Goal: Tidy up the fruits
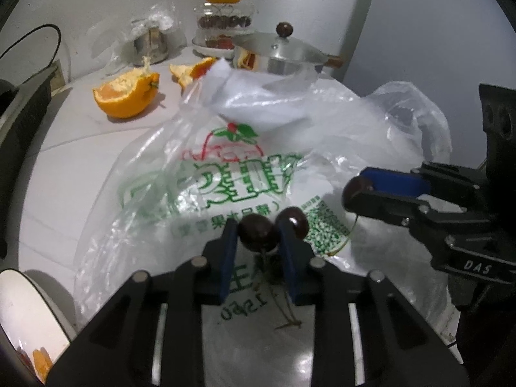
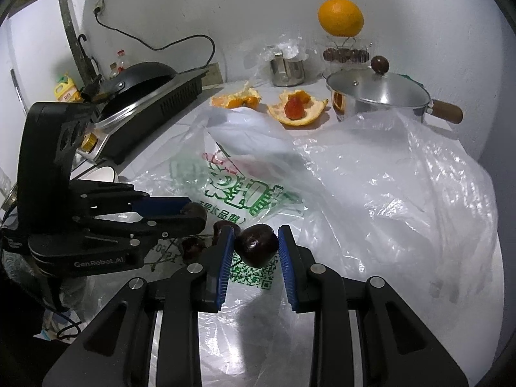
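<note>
My left gripper (image 1: 258, 235) is shut on a dark cherry (image 1: 258, 232); a second cherry (image 1: 293, 221) sits just right of its right finger, stems trailing below. My right gripper (image 2: 256, 245) is shut on another dark cherry (image 2: 258, 245). It enters the left wrist view from the right (image 1: 354, 190), holding that cherry (image 1: 353, 188). The left gripper shows in the right wrist view (image 2: 193, 216), with loose cherries (image 2: 222, 227) beside it. All lie over a clear plastic bag with green print (image 1: 232, 180) (image 2: 245, 190).
At the back stand a lidded steel pot (image 2: 377, 92), a whole orange (image 2: 340, 16) on a clear container of cherries (image 2: 345, 53), a steel cup (image 2: 287, 71) and orange peels (image 2: 298, 109) (image 1: 125, 93). A black stove with a pan (image 2: 145, 87) is on the left.
</note>
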Demonstrator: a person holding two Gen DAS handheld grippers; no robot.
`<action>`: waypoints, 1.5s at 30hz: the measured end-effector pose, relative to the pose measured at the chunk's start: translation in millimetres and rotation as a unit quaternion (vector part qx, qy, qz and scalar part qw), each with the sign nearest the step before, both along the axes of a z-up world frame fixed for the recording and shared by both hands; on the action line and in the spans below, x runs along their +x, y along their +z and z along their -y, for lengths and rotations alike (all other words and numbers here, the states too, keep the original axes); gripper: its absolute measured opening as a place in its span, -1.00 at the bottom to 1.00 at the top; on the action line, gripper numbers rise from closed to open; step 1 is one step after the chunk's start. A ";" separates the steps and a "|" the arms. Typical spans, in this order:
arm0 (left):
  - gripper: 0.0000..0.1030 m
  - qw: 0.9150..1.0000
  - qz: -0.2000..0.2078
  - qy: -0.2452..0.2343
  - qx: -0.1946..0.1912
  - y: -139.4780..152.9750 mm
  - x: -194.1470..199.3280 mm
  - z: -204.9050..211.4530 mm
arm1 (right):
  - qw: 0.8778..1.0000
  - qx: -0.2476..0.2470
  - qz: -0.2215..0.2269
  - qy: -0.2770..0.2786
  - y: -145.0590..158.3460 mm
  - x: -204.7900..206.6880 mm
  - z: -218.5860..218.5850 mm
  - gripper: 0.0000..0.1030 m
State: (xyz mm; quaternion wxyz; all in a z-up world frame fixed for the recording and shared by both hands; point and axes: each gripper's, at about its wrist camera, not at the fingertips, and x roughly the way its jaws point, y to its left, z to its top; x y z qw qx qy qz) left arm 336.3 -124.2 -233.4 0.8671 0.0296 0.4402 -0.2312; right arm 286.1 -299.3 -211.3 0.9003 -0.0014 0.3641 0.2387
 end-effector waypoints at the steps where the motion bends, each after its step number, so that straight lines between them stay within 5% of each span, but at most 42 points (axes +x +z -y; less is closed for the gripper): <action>1: -0.48 1.000 0.003 0.001 -0.001 2.8 -2.1 -0.7 | 1.000 0.000 0.002 0.001 1.8 -1.4 -1.0 -0.42; 23: -0.48 0.998 0.056 0.022 -0.016 43.4 -45.1 -31.5 | 0.999 -0.018 0.041 0.022 35.0 -31.0 -32.5 -0.52; 45: -0.48 0.997 0.059 0.046 -0.016 33.9 -84.8 -47.3 | 0.999 -0.046 -0.009 -0.023 -13.2 -20.0 -20.8 -0.52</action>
